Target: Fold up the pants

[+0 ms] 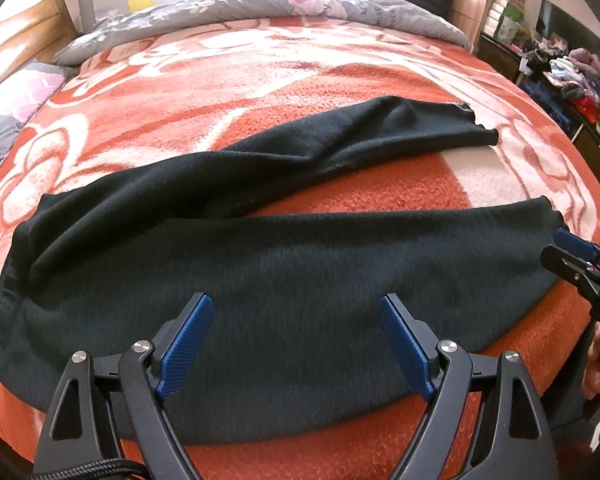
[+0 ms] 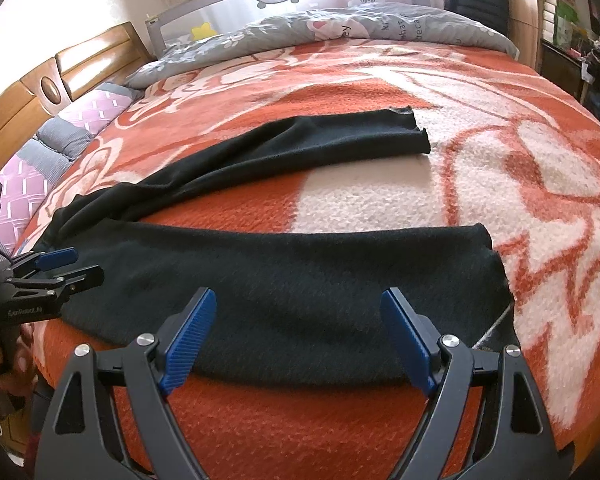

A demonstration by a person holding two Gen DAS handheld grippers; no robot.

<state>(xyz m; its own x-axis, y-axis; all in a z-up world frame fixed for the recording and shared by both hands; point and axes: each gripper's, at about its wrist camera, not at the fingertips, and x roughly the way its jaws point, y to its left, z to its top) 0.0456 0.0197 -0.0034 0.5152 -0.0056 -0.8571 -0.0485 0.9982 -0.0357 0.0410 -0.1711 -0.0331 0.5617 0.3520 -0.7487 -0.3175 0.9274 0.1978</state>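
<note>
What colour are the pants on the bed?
The pants are plain black, spread on the orange-and-cream floral blanket; the right wrist view shows them best.

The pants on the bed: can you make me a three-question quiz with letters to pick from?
1. Where do the pants lie?
A. on the orange and white blanket
B. on the floor
C. on a chair

2. What colour are the pants?
A. yellow
B. black
C. pink

3. How do the two pant legs lie?
A. stacked one on the other
B. rolled into a ball
C. spread apart in a V, blanket showing between them

Answers:
1 A, since the blanket's orange and white pattern shows all around the cloth.
2 B, since the cloth is dark black in both wrist views.
3 C, since a wedge of blanket separates the far leg from the near leg. The left gripper and right gripper both hover with jaws wide open, holding nothing.
</note>
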